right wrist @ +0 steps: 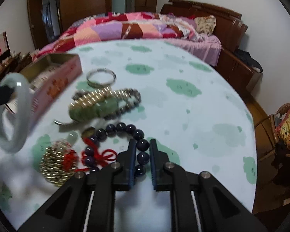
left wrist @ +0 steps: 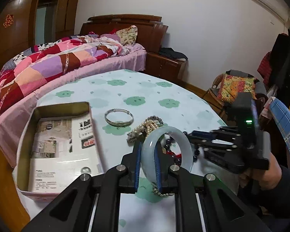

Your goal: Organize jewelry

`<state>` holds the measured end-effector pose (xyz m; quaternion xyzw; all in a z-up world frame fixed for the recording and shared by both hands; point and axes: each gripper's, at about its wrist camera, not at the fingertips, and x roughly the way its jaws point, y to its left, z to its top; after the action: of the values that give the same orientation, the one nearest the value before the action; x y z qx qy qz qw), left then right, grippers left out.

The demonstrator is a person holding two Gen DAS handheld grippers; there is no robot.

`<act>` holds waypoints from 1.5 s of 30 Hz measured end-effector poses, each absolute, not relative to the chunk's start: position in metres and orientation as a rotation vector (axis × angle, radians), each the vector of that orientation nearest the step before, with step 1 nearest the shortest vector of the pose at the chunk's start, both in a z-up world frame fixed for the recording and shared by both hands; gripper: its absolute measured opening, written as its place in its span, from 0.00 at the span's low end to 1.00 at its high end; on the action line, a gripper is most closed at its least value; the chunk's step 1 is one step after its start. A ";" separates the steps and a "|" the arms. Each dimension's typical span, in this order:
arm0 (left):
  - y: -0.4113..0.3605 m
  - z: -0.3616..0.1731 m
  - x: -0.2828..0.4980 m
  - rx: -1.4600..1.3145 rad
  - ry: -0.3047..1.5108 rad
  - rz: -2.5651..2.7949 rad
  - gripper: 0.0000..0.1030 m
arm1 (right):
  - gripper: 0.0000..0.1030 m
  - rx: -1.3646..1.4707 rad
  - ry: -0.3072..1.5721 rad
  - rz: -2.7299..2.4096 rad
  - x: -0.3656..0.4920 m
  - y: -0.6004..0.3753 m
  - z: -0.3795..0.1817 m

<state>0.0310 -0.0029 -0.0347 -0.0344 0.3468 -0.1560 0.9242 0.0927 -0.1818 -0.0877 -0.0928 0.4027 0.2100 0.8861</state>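
My left gripper (left wrist: pixel 148 145) is shut on a pale jade bangle (left wrist: pixel 181 135), held upright above the table; the right wrist view shows that bangle (right wrist: pixel 24 106) at far left. My right gripper (right wrist: pixel 142 141) has its pads closed on a dark bead bracelet (right wrist: pixel 121 126) with a red knotted cord, which lies on the flowered tablecloth (right wrist: pixel 183 116). Beyond the bangle, the right gripper (left wrist: pixel 195 143) comes in from the right. A silver bangle (left wrist: pixel 118 123) lies beside an open tin box (left wrist: pixel 24 145) lined with printed paper. Gold and green coiled bracelets (right wrist: pixel 98 104) lie in a pile.
A gold beaded ornament with red thread (right wrist: pixel 56 164) lies left of the bead bracelet. A bed with a patchwork quilt (left wrist: pixel 48 67) stands behind the round table. At right is a wicker chair with a bright cushion (left wrist: pixel 235 87). A person's hand (left wrist: pixel 261 174) holds the right gripper.
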 end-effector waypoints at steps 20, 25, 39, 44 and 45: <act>0.027 -0.021 0.034 -0.101 0.681 -0.277 0.12 | 0.15 -0.114 0.672 0.525 0.085 -0.172 -0.016; 0.029 -0.021 0.034 -0.102 0.682 -0.271 0.12 | 0.15 -0.116 0.665 0.537 0.080 -0.168 -0.014; 0.027 -0.023 0.037 -0.108 0.694 -0.277 0.12 | 0.64 -0.031 0.800 0.361 0.117 -0.216 -0.075; 0.026 -0.024 0.036 -0.110 0.692 -0.284 0.12 | 0.47 -0.140 0.791 0.521 0.097 -0.172 -0.065; 0.026 -0.025 0.036 -0.110 0.692 -0.284 0.12 | 0.46 -0.158 0.802 0.547 0.094 -0.162 -0.068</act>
<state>0.0363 0.0264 -0.0246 -0.0536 0.3377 -0.1387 0.9294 0.0945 -0.1623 -0.0683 -0.0760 0.3848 0.2624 0.8816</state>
